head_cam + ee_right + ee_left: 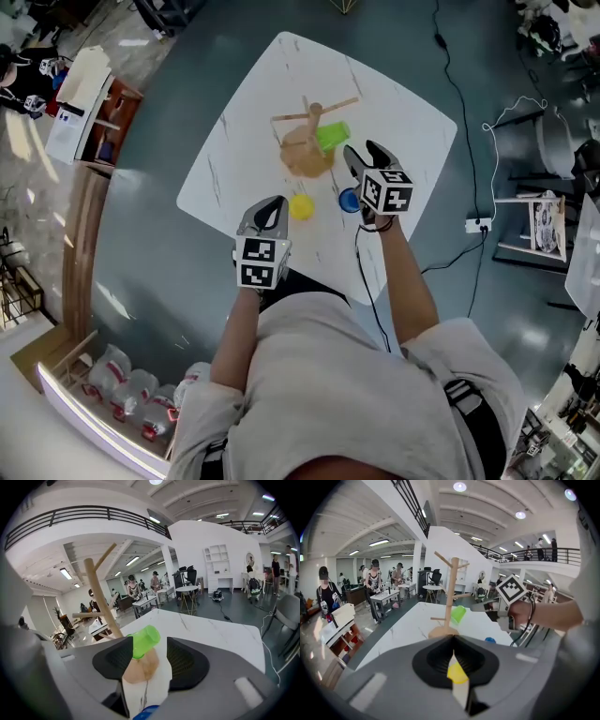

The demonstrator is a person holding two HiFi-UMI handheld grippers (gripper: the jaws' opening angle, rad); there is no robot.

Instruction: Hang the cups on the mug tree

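Wooden mug tree, glossy marbled table

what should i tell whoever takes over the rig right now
Left gripper: jaws shut, empty, just short of the yellow cup.
Right gripper: jaws open, gripping nothing, pointed at the green cup.
Things: the green cup hangs tilted on a lower peg of the mug tree. The yellow cup and the blue cup sit on the table, on the person's side of the tree.
Done: green cup hung.
Left: hang the yellow and blue cups.
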